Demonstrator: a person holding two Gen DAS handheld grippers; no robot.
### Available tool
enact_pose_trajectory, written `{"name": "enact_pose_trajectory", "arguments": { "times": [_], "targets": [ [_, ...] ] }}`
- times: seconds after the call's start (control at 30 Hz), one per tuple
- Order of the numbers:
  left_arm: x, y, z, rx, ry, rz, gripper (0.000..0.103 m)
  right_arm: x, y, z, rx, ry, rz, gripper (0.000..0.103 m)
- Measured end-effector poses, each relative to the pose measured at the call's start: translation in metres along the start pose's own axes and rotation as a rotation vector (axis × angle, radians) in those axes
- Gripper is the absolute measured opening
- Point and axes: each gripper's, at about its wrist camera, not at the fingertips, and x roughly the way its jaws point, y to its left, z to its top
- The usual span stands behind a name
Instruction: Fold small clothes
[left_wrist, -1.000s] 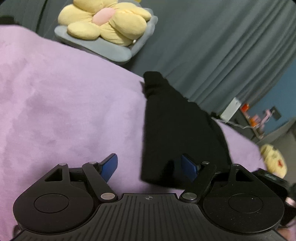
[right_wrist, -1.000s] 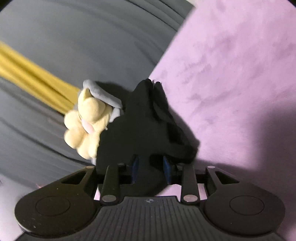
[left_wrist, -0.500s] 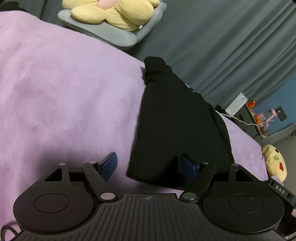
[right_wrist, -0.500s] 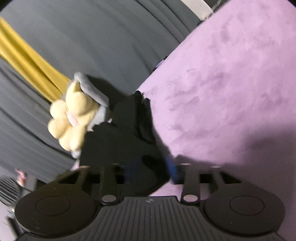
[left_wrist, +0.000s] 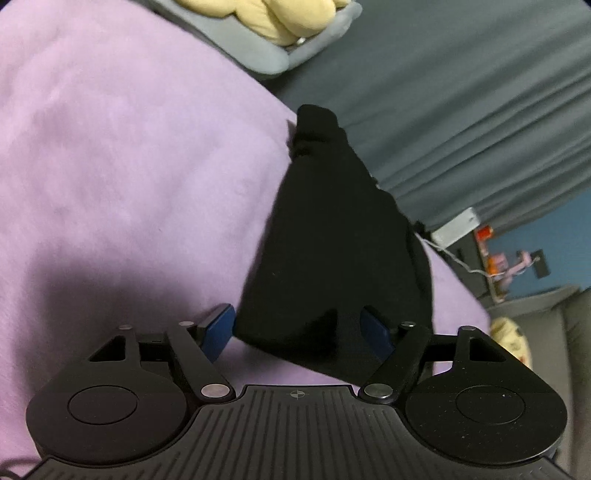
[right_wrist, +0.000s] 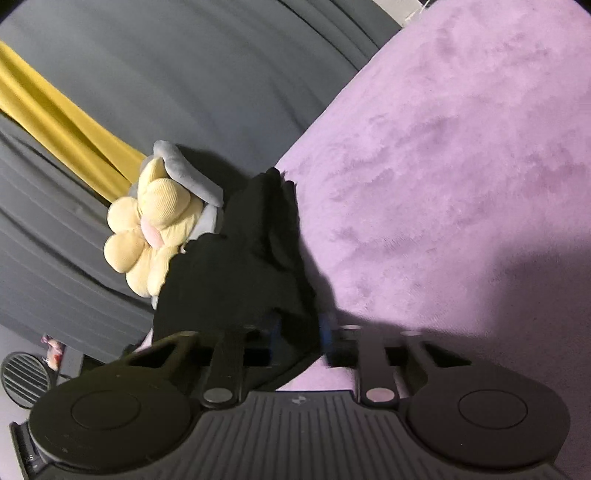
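Observation:
A small black garment lies stretched on the purple blanket, partly lifted at its near end. My left gripper is open, its blue pads on either side of the garment's near corner, which hangs between them. In the right wrist view the same black garment runs away from me toward the blanket's edge. My right gripper is shut on the garment's near edge, with cloth bunched between the blue pads.
A yellow flower plush on a grey cushion sits at the far edge of the blanket; it also shows in the right wrist view. Grey curtains hang behind, with a yellow curtain strip. A cluttered shelf is at right.
My left gripper moved forward, so the garment's near corner now lies between its open pads. My right gripper stayed clamped on the cloth while the garment shifted and lifted.

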Motion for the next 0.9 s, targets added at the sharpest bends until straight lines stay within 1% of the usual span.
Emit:
{"name": "enact_pose_trajectory", "arguments": {
  "times": [0.07, 0.13, 0.17, 0.2, 0.27, 0.43, 0.53, 0.63, 0.77, 0.83, 0.9],
  "targets": [
    [0.003, 0.002, -0.001, -0.015, 0.020, -0.013, 0.066, -0.001, -0.008, 0.003, 0.072, 0.001, 0.073, 0.011],
    [0.006, 0.003, -0.001, -0.019, 0.030, -0.003, 0.062, -0.001, -0.015, 0.005, 0.138, 0.002, 0.139, 0.011],
    [0.007, 0.003, -0.002, -0.024, 0.030, -0.006, 0.062, 0.000, -0.017, 0.005, 0.157, -0.002, 0.163, 0.011],
    [0.009, 0.003, -0.002, -0.034, 0.032, -0.011, 0.062, 0.001, -0.018, 0.005, 0.167, -0.005, 0.170, 0.011],
    [0.012, 0.004, -0.001, -0.062, 0.030, -0.022, 0.062, 0.003, -0.019, 0.004, 0.163, -0.013, 0.151, 0.015],
    [0.020, 0.004, 0.002, -0.111, 0.031, -0.045, 0.063, 0.011, -0.019, 0.001, 0.170, 0.014, 0.151, 0.018],
    [0.022, 0.005, 0.004, -0.139, 0.032, -0.049, 0.064, 0.013, -0.020, -0.001, 0.204, 0.015, 0.202, 0.018],
    [0.022, 0.004, 0.006, -0.148, 0.035, -0.063, 0.066, 0.012, -0.024, -0.001, 0.246, -0.007, 0.259, 0.019],
    [0.024, 0.001, 0.006, -0.157, 0.039, -0.063, 0.066, 0.013, -0.024, -0.002, 0.255, 0.000, 0.258, 0.020],
    [0.024, -0.001, 0.006, -0.150, 0.045, -0.070, 0.066, 0.008, -0.021, 0.002, 0.245, -0.016, 0.270, 0.021],
    [0.024, -0.001, 0.006, -0.139, 0.047, -0.073, 0.066, 0.001, -0.019, 0.004, 0.229, -0.046, 0.277, 0.026]
  ]
}}
